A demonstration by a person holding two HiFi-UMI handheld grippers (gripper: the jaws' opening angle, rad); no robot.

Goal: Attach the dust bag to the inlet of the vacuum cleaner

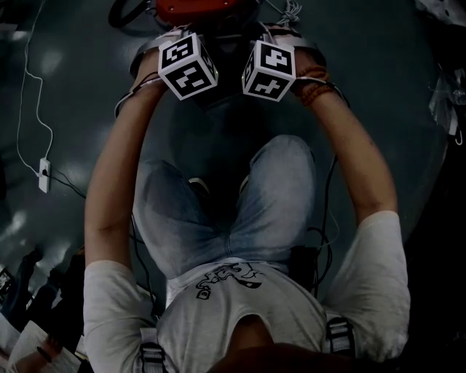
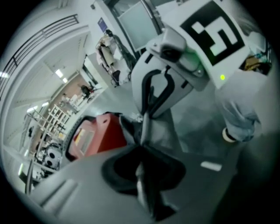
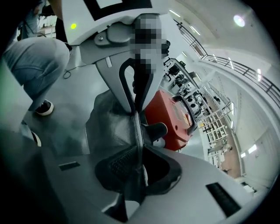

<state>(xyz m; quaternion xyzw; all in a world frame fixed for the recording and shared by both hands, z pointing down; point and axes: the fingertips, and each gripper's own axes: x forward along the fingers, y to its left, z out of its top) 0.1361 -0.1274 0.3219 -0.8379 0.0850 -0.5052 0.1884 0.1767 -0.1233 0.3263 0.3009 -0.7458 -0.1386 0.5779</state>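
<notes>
The grey fabric dust bag (image 3: 109, 122) hangs stretched between my two grippers, just in front of the red vacuum cleaner (image 3: 168, 116). My right gripper (image 3: 139, 144) is shut on the bag's thin upper edge. Facing it, my left gripper (image 3: 135, 109) pinches the same edge. In the left gripper view the left gripper (image 2: 142, 144) is shut on the dust bag (image 2: 164, 131), with the right gripper (image 2: 151, 116) opposite and the vacuum cleaner (image 2: 98, 135) behind. A black inlet stub (image 3: 155, 130) sticks out of the red body beside the bag. In the dim head view both marker cubes (image 1: 188, 65) (image 1: 268, 71) sit side by side below the vacuum cleaner (image 1: 193, 9).
The person crouches over the dark floor, their jeans (image 1: 226, 211) filling the middle of the head view. A white power strip (image 1: 44, 175) with its cable lies at the left. A shoe (image 3: 43, 107) stands on the floor near the bag. Shelving (image 2: 48, 127) stands far behind.
</notes>
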